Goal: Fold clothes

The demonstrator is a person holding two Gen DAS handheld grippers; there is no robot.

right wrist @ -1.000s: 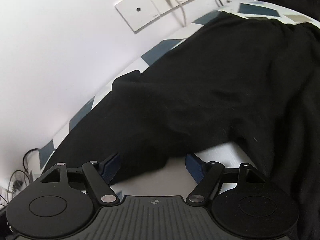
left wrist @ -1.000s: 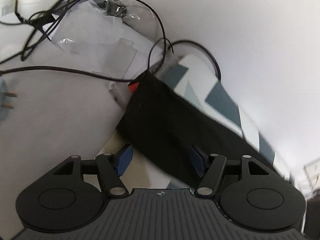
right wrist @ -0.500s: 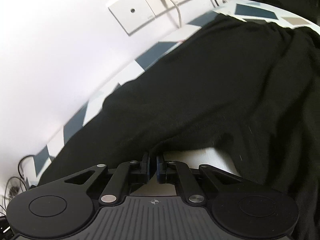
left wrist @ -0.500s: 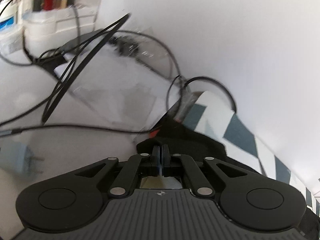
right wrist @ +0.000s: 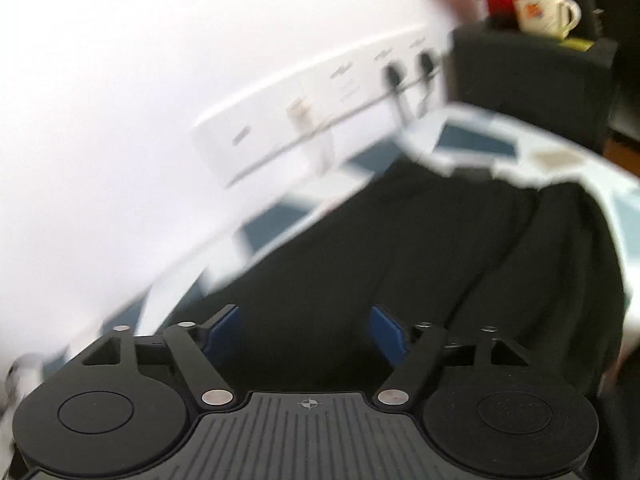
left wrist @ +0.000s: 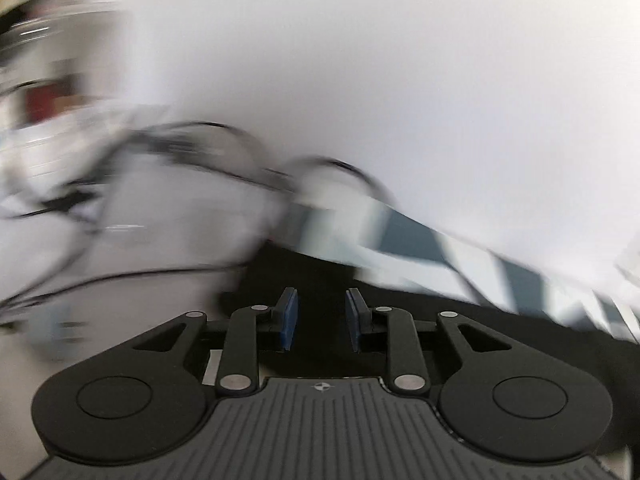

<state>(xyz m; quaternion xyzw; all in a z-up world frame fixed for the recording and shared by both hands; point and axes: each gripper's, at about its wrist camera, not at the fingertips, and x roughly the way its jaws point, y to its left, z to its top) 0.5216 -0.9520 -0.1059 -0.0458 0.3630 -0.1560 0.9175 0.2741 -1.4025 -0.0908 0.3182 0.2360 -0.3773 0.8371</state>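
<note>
Your left claw (left wrist: 321, 318) stands with its blue pads (left wrist: 289, 319) parted by a narrow gap, nothing clamped between them; the black fabric garment (left wrist: 320, 280) lies just beyond and beneath the tips. Your right claw (right wrist: 306, 330) is spread wide, also holding nothing, and hovers over the same black fabric garment (right wrist: 400, 248).

That garment is spread across the worktop's white cover with grey-blue geometric patches (right wrist: 472, 142). From the left wrist you see only a dark strip of it, with the patterned cover (left wrist: 408, 236) running behind it toward the white wall, and a tangle of thin black cables (left wrist: 160, 276) off to the garment's left, all heavily blurred. The right wrist alone shows the garment's breadth, with long folds running away from the claw. Behind the garment it also shows a row of white wall sockets (right wrist: 320, 120) with plugs in them. Beyond the garment's far right corner, a cream mug (right wrist: 544, 10) sits on a dark box (right wrist: 528, 80).
</note>
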